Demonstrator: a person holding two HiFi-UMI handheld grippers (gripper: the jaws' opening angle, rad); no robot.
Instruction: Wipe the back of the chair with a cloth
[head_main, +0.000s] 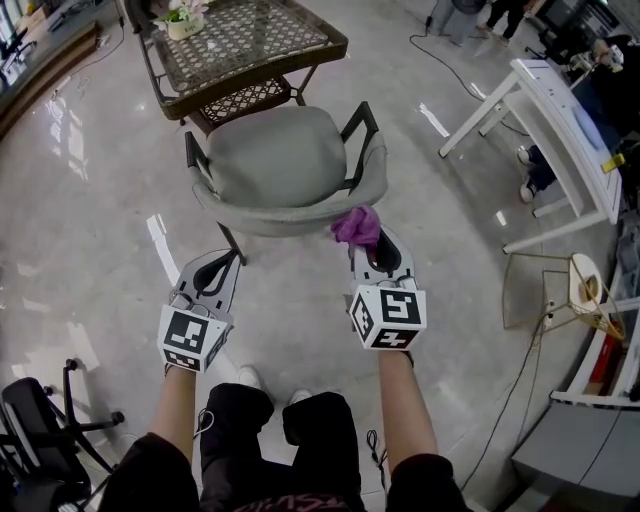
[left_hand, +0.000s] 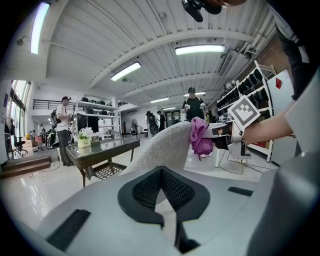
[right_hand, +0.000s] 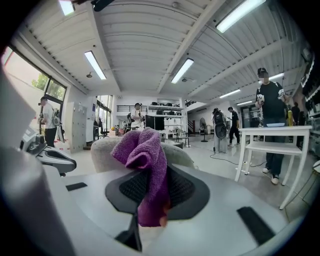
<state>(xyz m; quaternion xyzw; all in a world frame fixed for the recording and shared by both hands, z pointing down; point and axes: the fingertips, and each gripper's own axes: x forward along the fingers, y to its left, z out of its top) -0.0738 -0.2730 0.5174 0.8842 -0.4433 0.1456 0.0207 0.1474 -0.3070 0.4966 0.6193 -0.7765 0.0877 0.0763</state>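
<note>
A grey upholstered chair (head_main: 285, 165) with black arm frames stands before me, its curved back (head_main: 300, 215) facing me. My right gripper (head_main: 372, 240) is shut on a purple cloth (head_main: 357, 226), which rests against the top right of the chair back. The right gripper view shows that cloth (right_hand: 145, 165) bunched between the jaws, with the chair back (right_hand: 102, 150) just behind it. My left gripper (head_main: 218, 268) is shut and holds nothing, hanging below the left end of the chair back. From the left gripper view, the chair back (left_hand: 162, 145) rises ahead and the cloth (left_hand: 200, 137) sits at its right.
Beyond the chair stands a dark wicker table (head_main: 245, 45) with a small flower pot (head_main: 183, 20). A white table (head_main: 555, 120) is at the right, a wire-frame stand (head_main: 545, 290) below it. A black office chair base (head_main: 45, 420) sits at lower left. Cables run over the glossy floor.
</note>
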